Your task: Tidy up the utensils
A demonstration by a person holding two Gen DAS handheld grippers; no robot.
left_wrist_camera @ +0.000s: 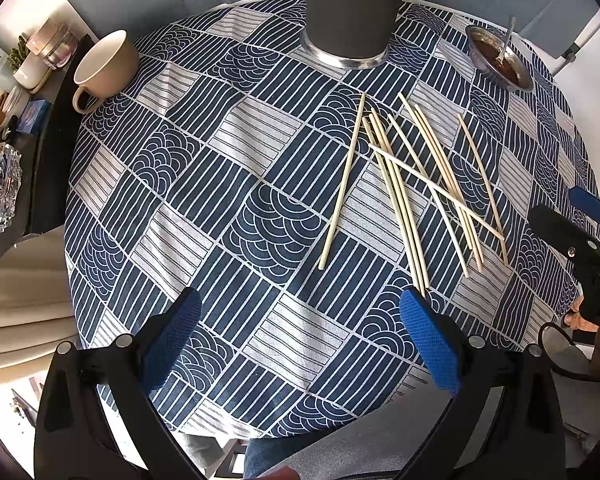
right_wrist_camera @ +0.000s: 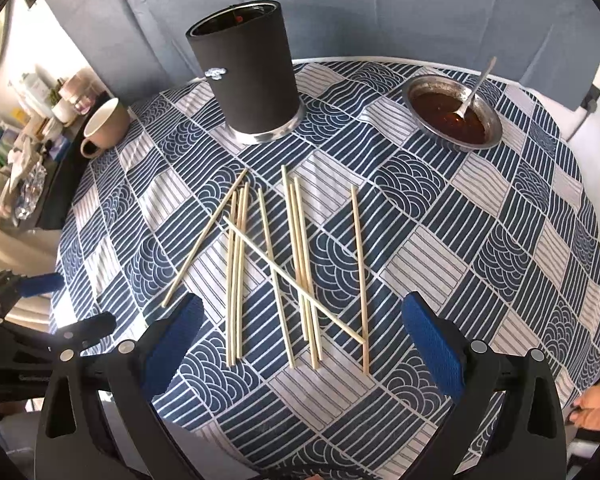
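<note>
Several pale wooden chopsticks [left_wrist_camera: 420, 184] lie scattered on the patterned tablecloth, one crossing the others; they also show in the right wrist view [right_wrist_camera: 296, 264]. A tall black holder [left_wrist_camera: 348, 12] with a metal base stands at the far side, open at the top in the right wrist view [right_wrist_camera: 248, 76]. My left gripper [left_wrist_camera: 300, 340] is open and empty above the cloth, left of the chopsticks' near ends. My right gripper [right_wrist_camera: 302, 344] is open and empty, hovering over the chopsticks' near ends; it shows at the right edge of the left wrist view [left_wrist_camera: 580, 232].
A beige mug [left_wrist_camera: 104, 68] stands at the table's far left edge. A metal bowl of brown sauce [right_wrist_camera: 452, 114] with a spoon [right_wrist_camera: 474, 88] sits far right. A cluttered side shelf [left_wrist_camera: 8, 92] is left of the round table [right_wrist_camera: 500, 240].
</note>
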